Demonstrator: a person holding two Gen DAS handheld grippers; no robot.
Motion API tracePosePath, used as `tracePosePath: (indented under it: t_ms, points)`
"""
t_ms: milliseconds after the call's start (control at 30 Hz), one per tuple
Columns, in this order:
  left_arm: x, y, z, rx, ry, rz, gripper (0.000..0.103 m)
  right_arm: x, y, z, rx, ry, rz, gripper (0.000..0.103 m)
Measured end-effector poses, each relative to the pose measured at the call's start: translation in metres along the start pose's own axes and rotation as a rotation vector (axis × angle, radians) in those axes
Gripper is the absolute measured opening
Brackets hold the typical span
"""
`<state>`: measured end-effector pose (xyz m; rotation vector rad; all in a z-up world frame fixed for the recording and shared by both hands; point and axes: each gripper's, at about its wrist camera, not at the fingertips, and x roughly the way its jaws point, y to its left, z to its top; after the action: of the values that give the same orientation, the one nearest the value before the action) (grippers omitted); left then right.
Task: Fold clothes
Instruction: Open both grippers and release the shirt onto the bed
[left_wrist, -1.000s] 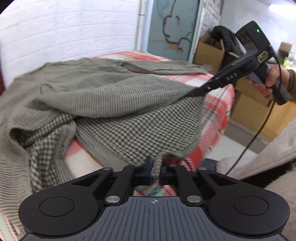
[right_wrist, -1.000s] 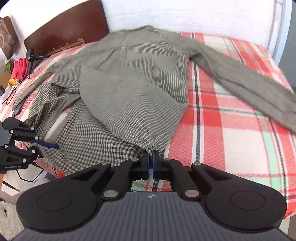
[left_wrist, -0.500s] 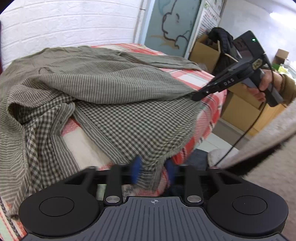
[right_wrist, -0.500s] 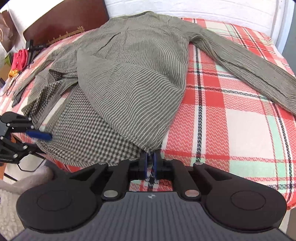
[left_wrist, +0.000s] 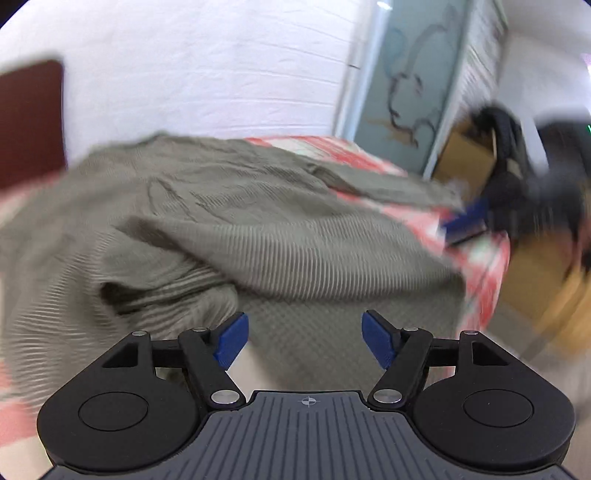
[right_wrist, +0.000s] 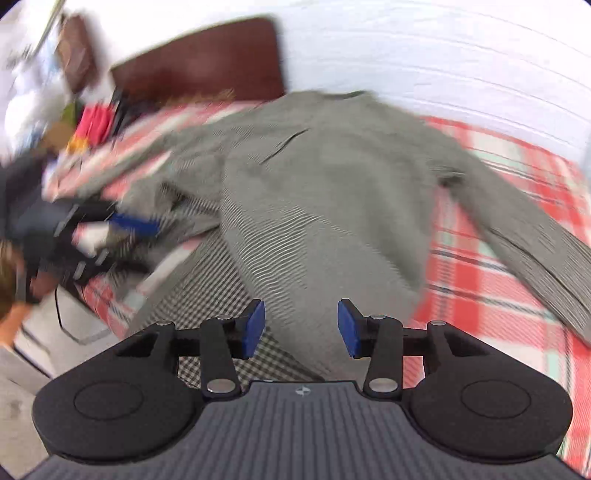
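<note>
Both my grippers are opening with nothing pinched: the left gripper (left_wrist: 305, 341) and right gripper (right_wrist: 301, 328) hang over the grey shirt (right_wrist: 325, 206), which lies folded over on the plaid bed (right_wrist: 517, 229)

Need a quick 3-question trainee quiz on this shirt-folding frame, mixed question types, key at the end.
1. True or false: the left gripper pinches the grey shirt.
2. What pattern covers the bedspread? A) red plaid B) blue dots C) plain white
3. Fill in: the shirt's long sleeve stretches toward the ____ of the right wrist view.

Key: 1 false, its blue pads stand apart, opening, clear of the cloth. 2 A. 3 right.
</note>
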<state>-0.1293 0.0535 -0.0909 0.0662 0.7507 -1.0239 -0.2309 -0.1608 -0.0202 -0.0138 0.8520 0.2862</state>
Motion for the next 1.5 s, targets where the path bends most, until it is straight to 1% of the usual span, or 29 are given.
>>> tracePosePath:
  t_ms: [67, 100, 167, 233, 267, 300, 333, 367, 400, 467, 533, 567, 600, 667, 767, 800, 867, 900, 933, 967, 1000, 1033, 1100, 1200, 1267, 1367, 1400, 1433, 1500]
  points:
    - [0.025, 0.013, 0.012, -0.116, 0.039, -0.041, 0.08, 0.019, 0.012, 0.002, -0.076, 0.023, 0.0, 0.048]
    - [0.035, 0.016, 0.016, -0.141, 0.049, -0.046, 0.08, 0.027, 0.016, 0.003, -0.103, 0.033, 0.004, 0.048]
    - [0.051, 0.021, 0.023, -0.167, 0.063, -0.025, 0.08, 0.038, 0.023, 0.005, -0.155, 0.05, 0.01, 0.048]
    - [0.063, 0.023, 0.029, -0.17, 0.062, -0.006, 0.077, 0.048, 0.03, 0.006, -0.208, 0.057, 0.005, 0.049]
    - [0.067, 0.023, 0.032, -0.16, 0.059, -0.003, 0.062, 0.053, 0.033, 0.007, -0.236, 0.059, -0.002, 0.049]
    - [0.069, 0.021, 0.037, -0.143, 0.058, -0.001, 0.031, 0.057, 0.035, 0.008, -0.26, 0.062, -0.008, 0.048]
    - [0.072, 0.02, 0.041, -0.126, 0.056, 0.0, 0.022, 0.062, 0.035, 0.009, -0.269, 0.069, -0.013, 0.03]
    - [0.073, 0.018, 0.046, -0.11, 0.049, -0.003, 0.024, 0.065, 0.032, 0.012, -0.258, 0.076, -0.016, 0.01]
    - [0.073, 0.016, 0.052, -0.098, 0.029, -0.013, 0.024, 0.062, 0.025, 0.018, -0.22, 0.056, -0.017, 0.001]
    - [0.068, 0.011, 0.065, -0.076, -0.022, -0.014, 0.025, 0.057, 0.009, 0.031, -0.138, 0.013, -0.02, 0.001]
    - [0.065, 0.008, 0.077, -0.06, -0.085, 0.013, 0.036, 0.044, -0.018, 0.045, -0.001, -0.061, -0.033, 0.001]
    - [0.065, 0.007, 0.082, -0.055, -0.11, 0.03, 0.053, 0.039, -0.032, 0.05, 0.071, -0.094, -0.042, 0.001]
    - [0.068, 0.008, 0.086, -0.055, -0.12, 0.047, 0.062, 0.037, -0.047, 0.053, 0.144, -0.114, -0.05, 0.001]
    - [0.079, 0.013, 0.091, -0.051, -0.117, 0.079, 0.061, 0.041, -0.072, 0.053, 0.259, -0.111, -0.066, 0.001]
    - [0.094, 0.023, 0.092, -0.062, -0.061, 0.135, 0.061, 0.065, -0.086, 0.041, 0.286, -0.021, -0.12, 0.001]
    - [0.093, 0.027, 0.091, -0.07, -0.053, 0.144, 0.061, 0.073, -0.09, 0.037, 0.294, 0.009, -0.138, 0.001]
    - [0.074, 0.034, 0.089, -0.09, -0.07, 0.138, 0.061, 0.087, -0.099, 0.029, 0.31, 0.059, -0.169, 0.003]
    - [0.062, 0.037, 0.087, -0.095, -0.081, 0.144, 0.063, 0.084, -0.098, 0.028, 0.309, 0.043, -0.167, 0.004]
    - [0.047, 0.038, 0.085, -0.088, -0.092, 0.164, 0.065, 0.078, -0.098, 0.03, 0.309, 0.033, -0.17, 0.015]
    - [0.033, 0.04, 0.083, -0.082, -0.102, 0.184, 0.07, 0.071, -0.097, 0.032, 0.311, 0.019, -0.172, 0.023]
    - [0.018, 0.041, 0.081, -0.074, -0.11, 0.211, 0.073, 0.061, -0.096, 0.036, 0.316, -0.016, -0.171, 0.043]
    - [0.005, 0.041, 0.076, -0.064, -0.107, 0.245, 0.073, 0.049, -0.093, 0.038, 0.31, -0.054, -0.166, 0.054]
    - [-0.017, 0.041, 0.064, -0.045, -0.087, 0.305, 0.074, 0.028, -0.085, 0.044, 0.295, -0.126, -0.151, 0.054]
    - [-0.038, 0.033, 0.041, -0.011, -0.028, 0.357, 0.073, 0.012, -0.064, 0.056, 0.239, -0.185, -0.06, 0.055]
    - [-0.045, 0.021, 0.022, 0.025, 0.012, 0.361, 0.073, 0.023, -0.045, 0.066, 0.18, -0.171, 0.066, 0.054]
    - [-0.045, -0.007, -0.006, 0.125, 0.079, 0.362, 0.073, 0.057, -0.011, 0.07, 0.131, -0.084, 0.297, 0.051]
    - [-0.044, -0.016, -0.016, 0.171, 0.095, 0.369, 0.073, 0.073, -0.002, 0.071, 0.139, -0.046, 0.362, 0.046]
    - [-0.045, -0.024, -0.027, 0.212, 0.106, 0.374, 0.073, 0.09, 0.005, 0.072, 0.158, 0.0, 0.427, 0.043]
    - [-0.048, -0.036, -0.044, 0.264, 0.118, 0.374, 0.073, 0.118, 0.02, 0.073, 0.202, 0.082, 0.524, 0.043]
